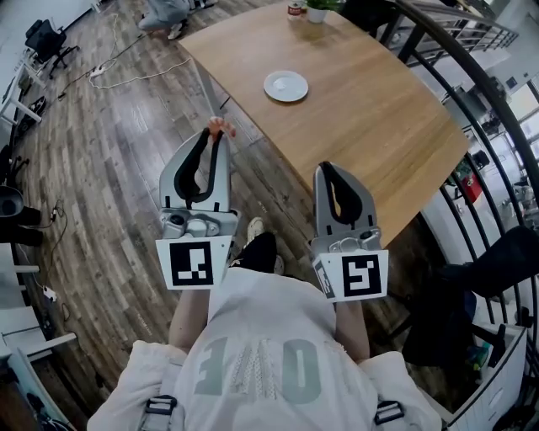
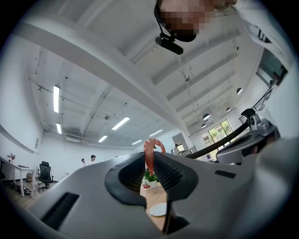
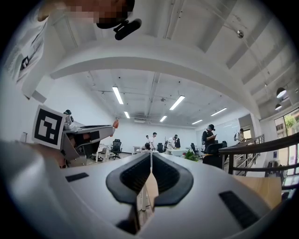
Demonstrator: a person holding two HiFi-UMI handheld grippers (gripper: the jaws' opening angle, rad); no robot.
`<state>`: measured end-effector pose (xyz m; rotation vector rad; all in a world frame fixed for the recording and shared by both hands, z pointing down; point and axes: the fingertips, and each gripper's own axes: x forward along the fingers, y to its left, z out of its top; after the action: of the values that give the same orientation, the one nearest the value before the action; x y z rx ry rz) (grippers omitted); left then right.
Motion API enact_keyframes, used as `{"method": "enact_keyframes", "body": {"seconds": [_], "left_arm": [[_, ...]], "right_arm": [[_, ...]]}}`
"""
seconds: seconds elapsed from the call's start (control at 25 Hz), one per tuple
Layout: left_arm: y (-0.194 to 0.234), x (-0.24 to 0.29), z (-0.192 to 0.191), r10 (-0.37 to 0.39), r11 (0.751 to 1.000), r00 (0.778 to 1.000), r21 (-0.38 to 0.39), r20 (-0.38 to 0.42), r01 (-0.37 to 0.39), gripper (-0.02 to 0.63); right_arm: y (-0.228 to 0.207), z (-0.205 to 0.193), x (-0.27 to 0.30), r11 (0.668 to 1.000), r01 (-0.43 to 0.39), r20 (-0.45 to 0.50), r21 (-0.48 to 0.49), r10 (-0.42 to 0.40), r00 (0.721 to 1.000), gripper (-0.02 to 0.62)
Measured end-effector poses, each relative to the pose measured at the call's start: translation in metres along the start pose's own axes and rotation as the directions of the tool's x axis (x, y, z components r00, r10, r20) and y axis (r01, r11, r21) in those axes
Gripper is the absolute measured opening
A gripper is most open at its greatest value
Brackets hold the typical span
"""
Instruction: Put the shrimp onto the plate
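- Your left gripper (image 1: 215,139) is pinching the shrimp (image 1: 218,128) at the very tips, with the jaws closed narrow on it.
- The shrimp's long axis is running out past the tips along the line of the jaws, and its far end is curling over.
- The plate (image 1: 286,86) is lying ahead of those jaws and off to their right, well apart. It is sitting bare on the wooden bench (image 1: 370,118).
- You are holding the shrimp short of the plate, off the bench edge and over the plank floor (image 1: 101,168).
- Your right gripper (image 1: 327,170) is hanging nearer you than the plate, its jaws pressed together on nothing. The left one looks like the arm to carry.
- Beyond the plate a potted plant (image 1: 318,8) is standing, so the approach looks clear.
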<state>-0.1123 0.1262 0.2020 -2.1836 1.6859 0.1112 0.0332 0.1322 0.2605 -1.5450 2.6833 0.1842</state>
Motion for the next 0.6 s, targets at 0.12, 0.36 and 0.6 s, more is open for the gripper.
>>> {"method": "enact_keyframes", "body": {"seconds": [0.12, 0.36, 0.6], "left_arm": [[0.005, 0.004, -0.007, 0.005, 1.0, 1.0, 0.012, -0.004, -0.005, 0.06], [0.022, 0.036, -0.026, 0.004, 1.0, 1.0, 0.0, 0.002, -0.004, 0.06], [0.036, 0.085, -0.029, -0.008, 1.0, 0.999, -0.014, 0.038, 0.009, 0.06]], "right_arm": [[-0.003, -0.005, 0.004, 1.0, -0.005, 0.004, 0.011, 0.004, 1.0, 0.026], [-0.019, -0.013, 0.026, 0.999, 0.031, 0.011, 0.008, -0.031, 0.999, 0.026], [-0.06, 0.014, 0.054, 0.995, 0.098, 0.058, -0.02, -0.096, 0.994, 0.026]]}}
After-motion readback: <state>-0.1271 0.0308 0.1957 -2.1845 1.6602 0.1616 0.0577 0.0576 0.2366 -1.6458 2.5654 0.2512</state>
